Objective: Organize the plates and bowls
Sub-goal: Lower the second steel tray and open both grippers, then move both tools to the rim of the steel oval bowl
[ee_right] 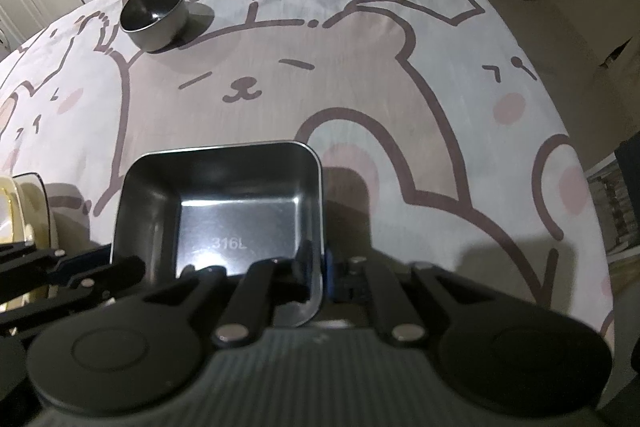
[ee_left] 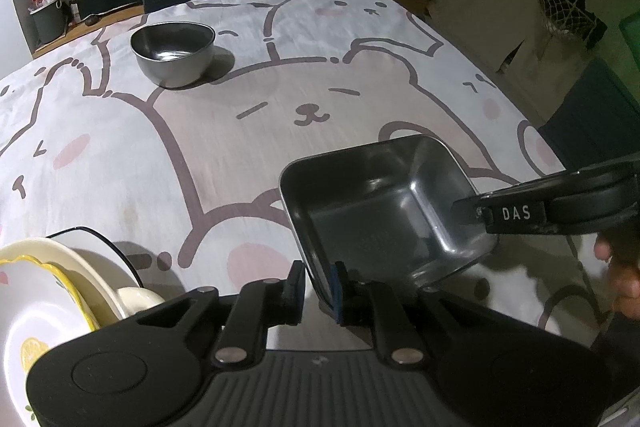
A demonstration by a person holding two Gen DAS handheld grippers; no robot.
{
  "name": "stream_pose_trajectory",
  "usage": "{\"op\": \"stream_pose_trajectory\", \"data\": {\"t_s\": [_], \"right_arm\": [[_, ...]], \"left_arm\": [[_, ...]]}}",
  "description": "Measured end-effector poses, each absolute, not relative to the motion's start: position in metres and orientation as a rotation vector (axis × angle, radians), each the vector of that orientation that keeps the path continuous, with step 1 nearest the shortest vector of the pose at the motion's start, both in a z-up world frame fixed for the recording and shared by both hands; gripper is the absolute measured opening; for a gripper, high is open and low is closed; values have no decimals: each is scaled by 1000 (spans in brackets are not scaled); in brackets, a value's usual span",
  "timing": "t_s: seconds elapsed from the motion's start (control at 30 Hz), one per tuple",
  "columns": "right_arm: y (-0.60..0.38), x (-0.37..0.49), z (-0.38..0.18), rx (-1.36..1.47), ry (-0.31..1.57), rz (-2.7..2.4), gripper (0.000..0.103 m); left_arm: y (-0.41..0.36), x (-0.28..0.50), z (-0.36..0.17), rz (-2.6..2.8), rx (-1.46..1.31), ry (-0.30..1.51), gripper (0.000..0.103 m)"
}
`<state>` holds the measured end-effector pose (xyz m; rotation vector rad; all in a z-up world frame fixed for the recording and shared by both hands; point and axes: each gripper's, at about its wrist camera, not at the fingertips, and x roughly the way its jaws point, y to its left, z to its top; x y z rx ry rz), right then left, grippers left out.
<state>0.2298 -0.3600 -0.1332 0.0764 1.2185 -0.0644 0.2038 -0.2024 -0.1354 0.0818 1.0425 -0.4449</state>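
The table [ee_left: 248, 131], draped in a pale cloth printed with big cartoon bears, fills most of both views. Low in the centre of each frame sits a square steel tray [ee_left: 384, 211], dark and glossy inside, with rounded corners, sloped walls and a thin bright rim; "316L" is stamped on its flat bottom in the right wrist view. It is close to square, so no long axis stands out; its open side faces up and, in the left wrist view, it sits turned with one corner towards the lower edge of the frame.

The right gripper [ee_right: 318, 267] is clamped on the tray's right-hand wall, one finger inside, one outside. The left gripper [ee_left: 318, 287] straddles the tray's near rim at the bottom of its frame; its jaws are slightly apart, and I cannot tell whether both pads press the metal.

At the lower left, a stack of cream and white plates [ee_left: 52, 287] stands on edge, one with a lemon pattern.

In the upper left, well apart from the tray, a round steel bowl [ee_left: 173, 53] sits upright on the cloth.
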Motion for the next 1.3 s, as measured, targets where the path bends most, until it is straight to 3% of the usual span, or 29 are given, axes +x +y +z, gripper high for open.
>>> {"op": "stream_pose_trajectory", "data": {"t_s": [0.07, 0.17, 0.27, 0.33, 0.5, 0.7, 1.0, 1.3], "right_arm": [[-361, 228, -132, 86, 1216, -62, 11], [-364, 225, -131, 94, 1209, -71, 22], [-366, 222, -127, 101, 1197, -79, 41], [-369, 219, -125, 105, 1191, -82, 46], [-375, 210, -118, 126, 1169, -89, 64], [-387, 195, -101, 179, 1107, -113, 84], [-389, 172, -65, 198, 922, -114, 103], [-377, 176, -36, 263, 693, -85, 103]], "left_arm": [[-203, 202, -134, -453, 82, 1040, 23], [-203, 200, -133, -462, 85, 1033, 28], [-204, 197, -130, -469, 88, 1024, 35], [-204, 195, -128, -473, 91, 1016, 43], [-203, 188, -119, -489, 103, 972, 76], [-196, 179, -102, -503, 103, 905, 101], [-171, 171, -62, -509, 78, 761, 103], [-123, 202, -20, -432, 23, 635, 103]]}}
